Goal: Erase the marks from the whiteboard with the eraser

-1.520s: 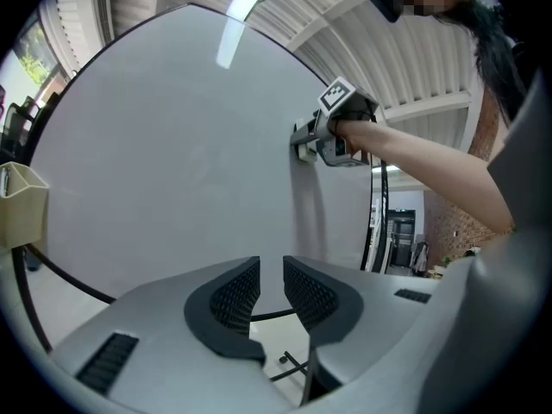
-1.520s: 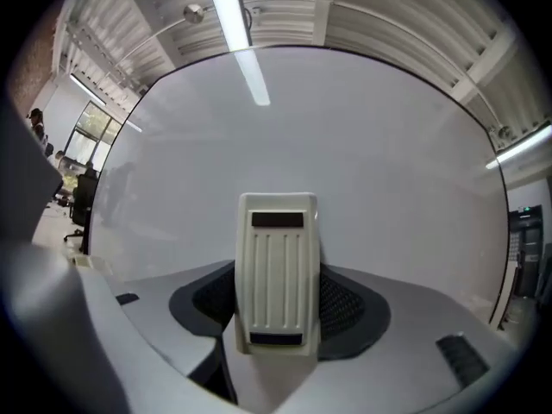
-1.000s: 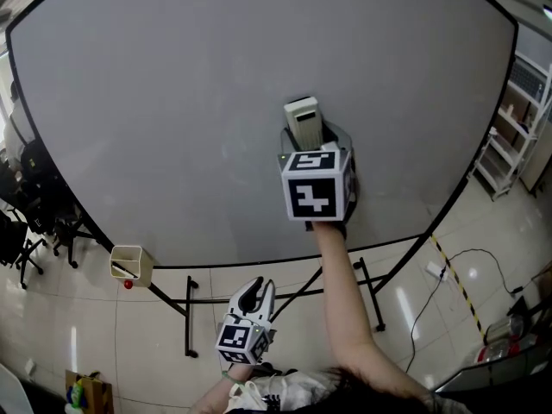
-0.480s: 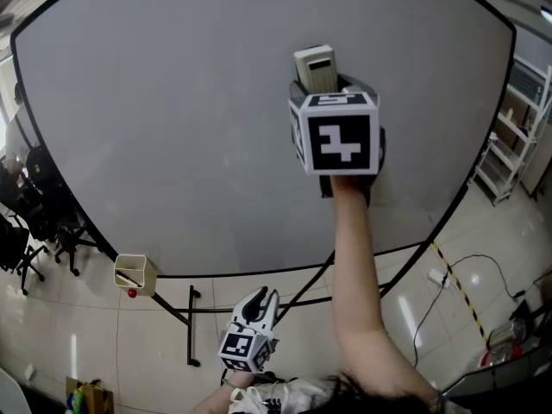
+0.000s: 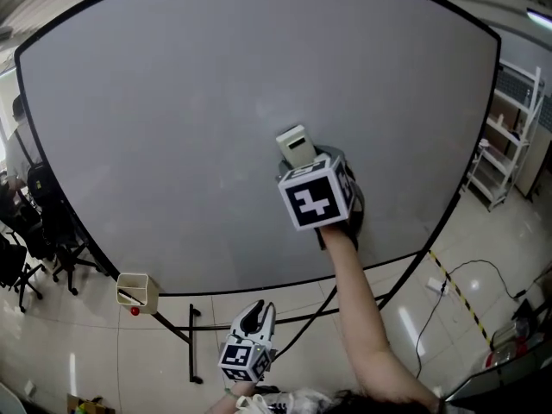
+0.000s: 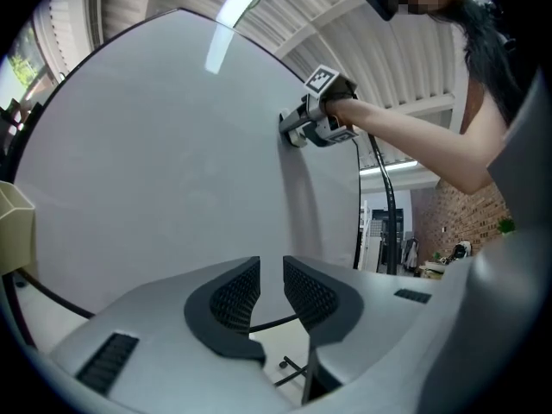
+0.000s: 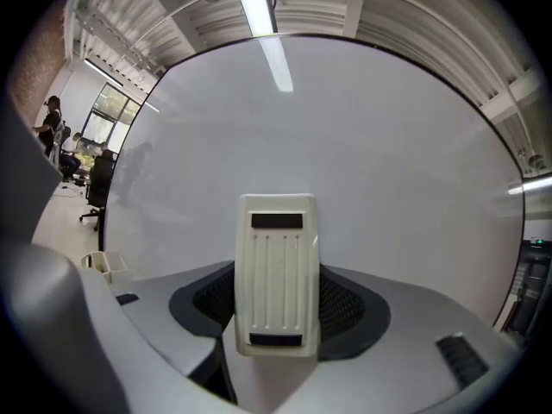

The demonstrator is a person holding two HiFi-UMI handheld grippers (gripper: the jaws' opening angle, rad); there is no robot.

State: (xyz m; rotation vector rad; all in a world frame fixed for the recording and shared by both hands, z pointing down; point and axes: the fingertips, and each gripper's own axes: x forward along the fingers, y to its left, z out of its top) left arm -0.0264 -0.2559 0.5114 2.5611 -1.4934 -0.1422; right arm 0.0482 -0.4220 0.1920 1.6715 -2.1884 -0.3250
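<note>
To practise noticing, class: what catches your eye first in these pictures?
A big whiteboard fills the view, with no marks I can make out. Near its middle the right gripper holds a cream eraser against it; the left gripper hangs empty below the board's lower edge.

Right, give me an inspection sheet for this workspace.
Surface: whiteboard on a black stand, no clear marks seen.
Job's things: eraser against the board, held in the right gripper.
Clutter: small beige holder at the board's lower left edge.
Grippers: right gripper shut on the eraser; left gripper held low, jaws narrowly apart, empty.
Cables: black cable on the floor at right.
Surroundings: shelving at right, office chairs at left.
</note>
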